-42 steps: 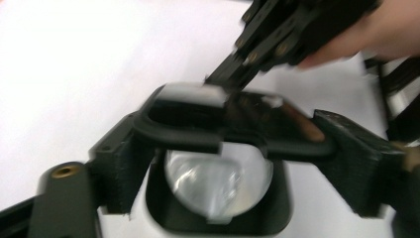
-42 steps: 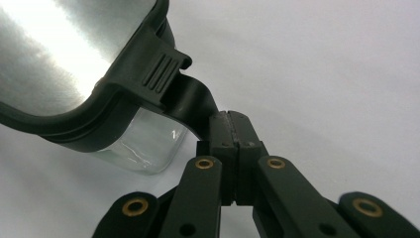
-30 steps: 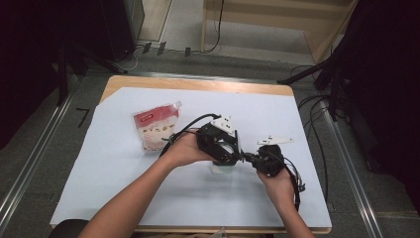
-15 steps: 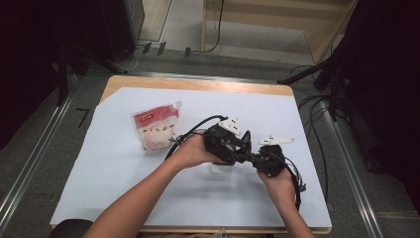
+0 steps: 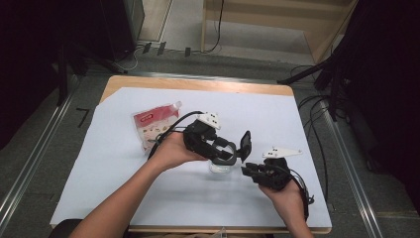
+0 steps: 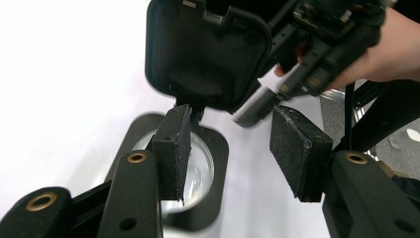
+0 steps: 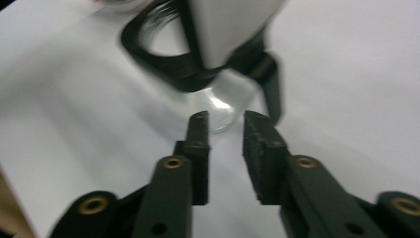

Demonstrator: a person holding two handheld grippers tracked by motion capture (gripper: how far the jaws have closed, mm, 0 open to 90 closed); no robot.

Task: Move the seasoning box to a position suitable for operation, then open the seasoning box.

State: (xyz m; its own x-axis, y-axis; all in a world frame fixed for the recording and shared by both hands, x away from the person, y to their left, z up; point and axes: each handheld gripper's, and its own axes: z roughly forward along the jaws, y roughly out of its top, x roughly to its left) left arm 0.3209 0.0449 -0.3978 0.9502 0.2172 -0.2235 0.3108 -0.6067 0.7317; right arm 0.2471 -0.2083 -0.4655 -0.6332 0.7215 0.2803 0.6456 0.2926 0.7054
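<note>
Fingers of the left gripper (image 6: 228,148) stand apart and have just been closing, one pad inside the black rim of the clear jar (image 6: 195,168) and the other outside it, neither seen pressing. Fingers of the right gripper (image 7: 225,121) have just been opening and hold nothing, the jar (image 7: 218,106) just beyond their tips, its hinged black lid (image 6: 208,52) swung up. Jar stands mid-surface (image 5: 277,114) between both hands, a red pouch (image 5: 151,124) farther left

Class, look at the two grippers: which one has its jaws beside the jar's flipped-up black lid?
The left gripper: the lid stands just beyond its jaws; the right gripper is apart.
</note>
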